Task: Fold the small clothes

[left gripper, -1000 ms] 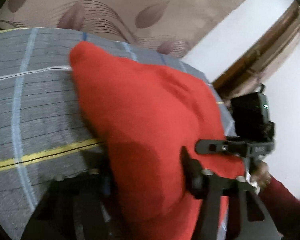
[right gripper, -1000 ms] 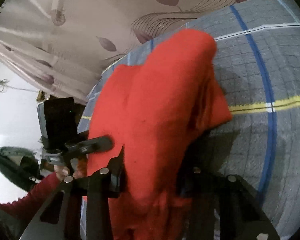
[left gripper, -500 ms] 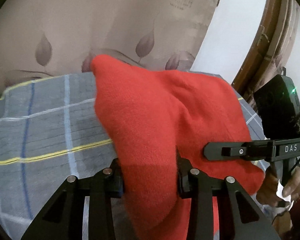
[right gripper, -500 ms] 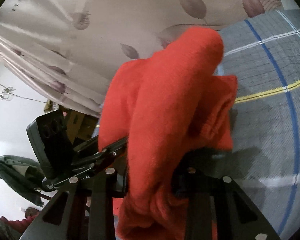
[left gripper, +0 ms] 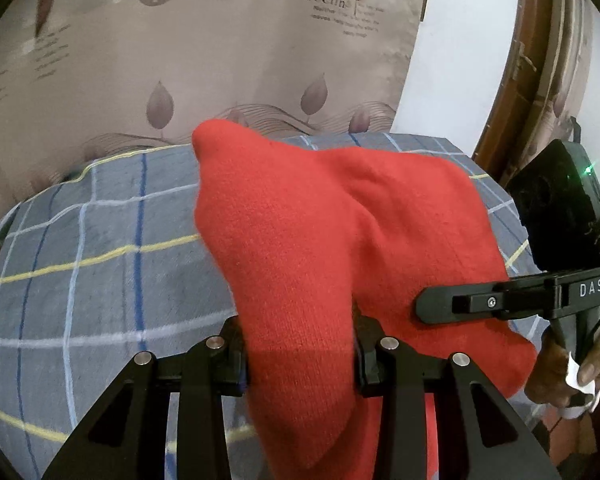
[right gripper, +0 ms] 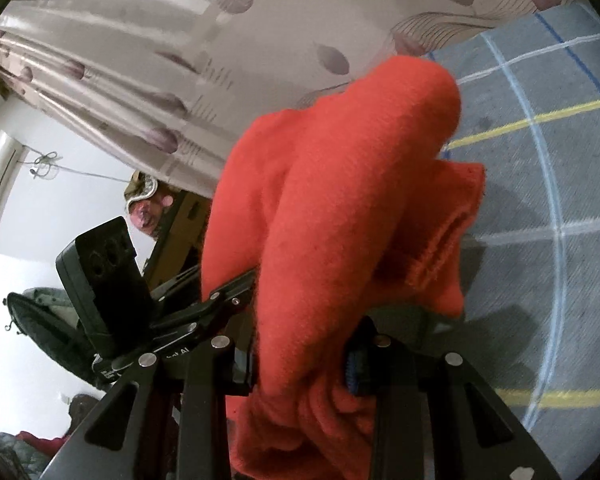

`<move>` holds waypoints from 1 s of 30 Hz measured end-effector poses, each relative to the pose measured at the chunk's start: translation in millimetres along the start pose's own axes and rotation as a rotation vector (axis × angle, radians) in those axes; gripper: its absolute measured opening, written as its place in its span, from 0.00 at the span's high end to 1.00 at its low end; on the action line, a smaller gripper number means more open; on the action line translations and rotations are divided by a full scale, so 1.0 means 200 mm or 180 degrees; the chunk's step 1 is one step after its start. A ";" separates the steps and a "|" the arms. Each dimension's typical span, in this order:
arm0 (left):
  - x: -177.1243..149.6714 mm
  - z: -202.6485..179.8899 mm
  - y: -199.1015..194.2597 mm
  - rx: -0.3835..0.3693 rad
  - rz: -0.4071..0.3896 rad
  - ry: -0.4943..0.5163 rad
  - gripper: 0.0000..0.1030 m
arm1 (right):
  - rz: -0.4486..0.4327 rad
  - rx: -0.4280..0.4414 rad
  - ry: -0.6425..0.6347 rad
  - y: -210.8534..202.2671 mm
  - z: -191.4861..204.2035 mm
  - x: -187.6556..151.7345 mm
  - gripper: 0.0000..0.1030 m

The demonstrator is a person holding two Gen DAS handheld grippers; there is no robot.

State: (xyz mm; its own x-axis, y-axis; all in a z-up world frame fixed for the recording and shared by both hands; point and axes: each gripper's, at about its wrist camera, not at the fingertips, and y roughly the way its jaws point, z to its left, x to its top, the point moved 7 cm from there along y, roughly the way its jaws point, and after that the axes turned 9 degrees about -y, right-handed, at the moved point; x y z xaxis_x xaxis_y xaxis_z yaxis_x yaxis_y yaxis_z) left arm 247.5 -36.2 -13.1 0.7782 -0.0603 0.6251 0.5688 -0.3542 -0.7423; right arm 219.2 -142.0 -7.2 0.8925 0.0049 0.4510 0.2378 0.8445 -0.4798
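Red knit garment (left gripper: 340,248) pinched at one edge by left gripper (left gripper: 300,356) and right gripper (right gripper: 300,364), lifted above the checked bedcover (left gripper: 100,264); best kept taut between both clamps, level, then lowered evenly for a square fold.

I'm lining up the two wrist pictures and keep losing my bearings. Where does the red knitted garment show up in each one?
Left wrist: the red garment fills the centre, running down between the left gripper's fingers.
Right wrist: the garment bunches at centre, pinched in the right gripper.
Shared landmark: the grey checked bedsheet with yellow stripes, at right in the right wrist view.
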 end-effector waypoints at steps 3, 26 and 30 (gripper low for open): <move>-0.05 0.01 -0.05 0.0032 -0.0019 -0.0022 0.63 | 0.0024 0.0025 0.0003 0.01 0.05 -0.06 0.71; -0.45 0.10 -0.12 0.0127 0.0043 -0.0254 0.63 | 0.0282 -0.0068 0.0125 0.13 0.07 -0.39 0.71; -0.49 0.12 -0.09 0.0171 0.0030 -0.0276 0.60 | 0.0305 -0.0121 0.0119 0.15 0.05 -0.42 0.71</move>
State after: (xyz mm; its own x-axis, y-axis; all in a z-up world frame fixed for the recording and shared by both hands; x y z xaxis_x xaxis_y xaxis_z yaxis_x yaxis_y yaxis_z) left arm 167.2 -0.8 -67.9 0.8025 0.0185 0.5964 0.5729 -0.3033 -0.7615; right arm 147.5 -111.4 -52.8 0.9253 0.0640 0.3737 0.1645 0.8203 -0.5478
